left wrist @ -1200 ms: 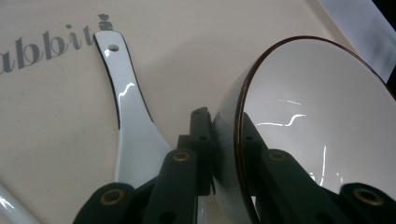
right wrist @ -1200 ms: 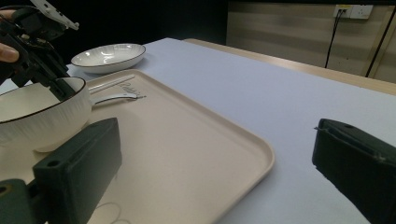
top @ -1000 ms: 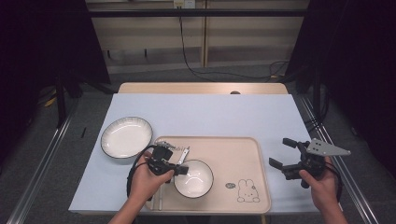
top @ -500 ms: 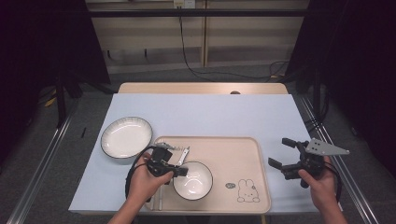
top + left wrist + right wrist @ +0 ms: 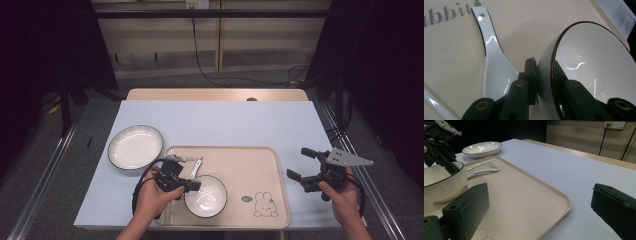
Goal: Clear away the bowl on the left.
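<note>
The small white ceramic bowl with a dark rim (image 5: 205, 196) is set on the beige plastic tray (image 5: 250, 165), toward its 7 o'clock corner. Its rim wall is pinched at 9 o'clock by the left gripper (image 5: 192, 186), one jaw inside and one outside. A white ceramic spoon (image 5: 492, 62) lies just beside it. The right gripper (image 5: 302, 167) is held at 3 o'clock of the tray, jaws wide, nothing between them.

Bowl (image 5: 589, 72): lower rim cut off by the frame edge in my left gripper view. Spoon (image 5: 495, 67): scoop hidden behind my fingers (image 5: 530, 82). Chopstick (image 5: 435, 102): mostly out of frame. Tray (image 5: 250, 165) lettering: partly cropped.
</note>
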